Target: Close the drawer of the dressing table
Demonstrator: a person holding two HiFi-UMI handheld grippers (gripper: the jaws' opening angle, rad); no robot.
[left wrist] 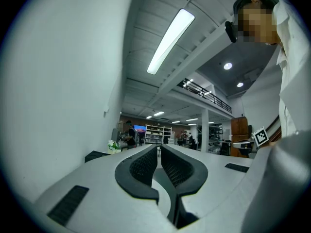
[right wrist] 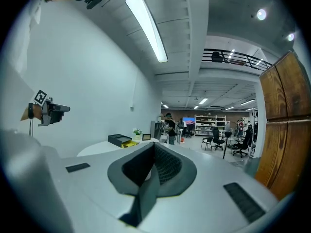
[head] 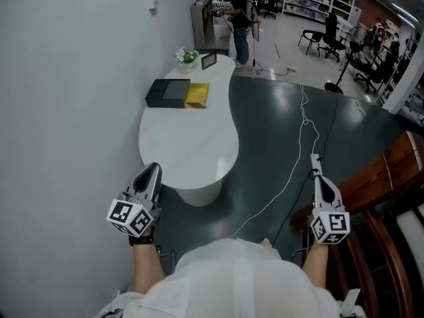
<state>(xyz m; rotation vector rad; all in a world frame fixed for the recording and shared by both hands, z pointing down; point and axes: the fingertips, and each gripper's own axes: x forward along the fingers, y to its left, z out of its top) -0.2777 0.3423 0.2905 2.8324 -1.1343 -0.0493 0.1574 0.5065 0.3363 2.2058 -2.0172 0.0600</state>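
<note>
A white rounded dressing table (head: pixel 192 148) stands against the wall ahead of me. At its far end sits a black box (head: pixel 167 93) with a yellow drawer (head: pixel 197 95) standing out of its right side; both also show in the right gripper view, box (right wrist: pixel 118 139) and drawer (right wrist: pixel 129 143). My left gripper (head: pixel 154 168) hovers level near the table's near left edge, jaws together and empty (left wrist: pixel 158 146). My right gripper (head: pixel 314 159) is held over the dark floor to the table's right, shut on nothing (right wrist: pixel 154 145). Both are well short of the box.
A small flower pot (head: pixel 187 57) and a picture frame (head: pixel 209 61) stand behind the box. A white cable (head: pixel 291 171) trails across the dark floor. Wooden furniture (head: pixel 391 171) is close on my right. A person (head: pixel 240 18) and office chairs (head: pixel 324 42) are far off.
</note>
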